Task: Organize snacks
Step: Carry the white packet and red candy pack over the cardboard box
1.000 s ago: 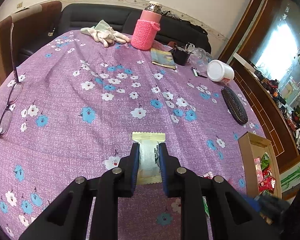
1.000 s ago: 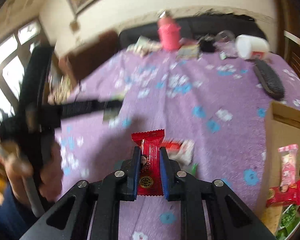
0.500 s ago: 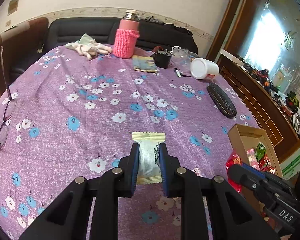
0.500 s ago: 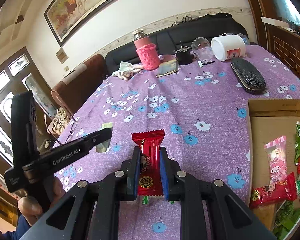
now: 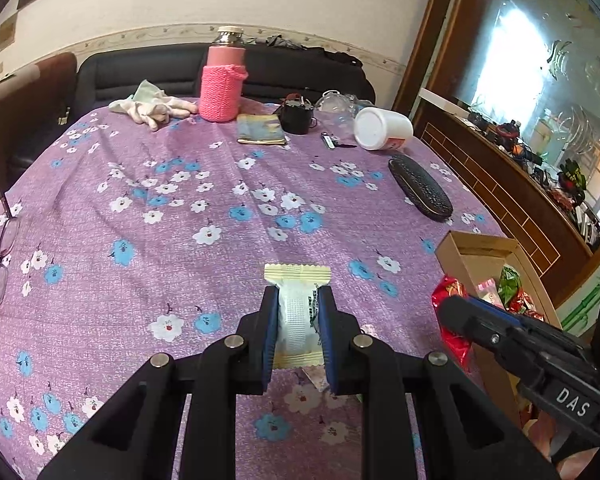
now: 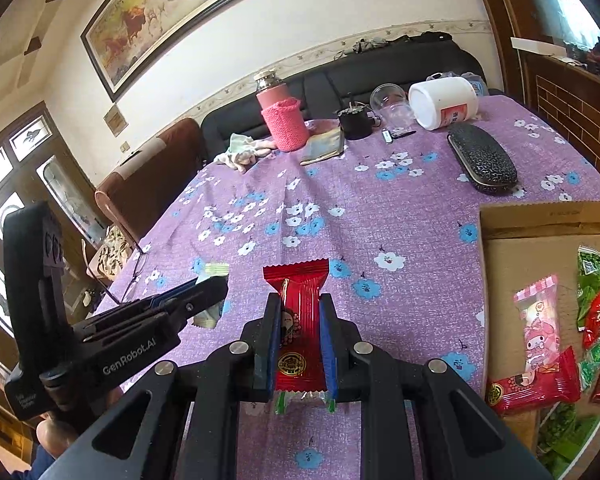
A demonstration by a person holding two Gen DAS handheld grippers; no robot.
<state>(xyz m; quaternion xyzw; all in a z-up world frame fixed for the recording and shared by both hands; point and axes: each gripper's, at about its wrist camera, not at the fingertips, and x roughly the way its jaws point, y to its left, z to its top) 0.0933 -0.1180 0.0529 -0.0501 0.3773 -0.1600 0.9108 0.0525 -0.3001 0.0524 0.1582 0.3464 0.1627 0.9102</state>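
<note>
Above the tablecloth (image 5: pixel 140 200), two gripped snack packets (image 5: pixel 298 316).

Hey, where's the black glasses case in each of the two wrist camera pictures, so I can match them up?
Left wrist view: the black glasses case lies right of centre, on the purple cloth beyond the cardboard box.
Right wrist view: the case lies upper right, again beyond the box.
Shared landmark: the white tipped-over jar sits just behind it in both.
</note>
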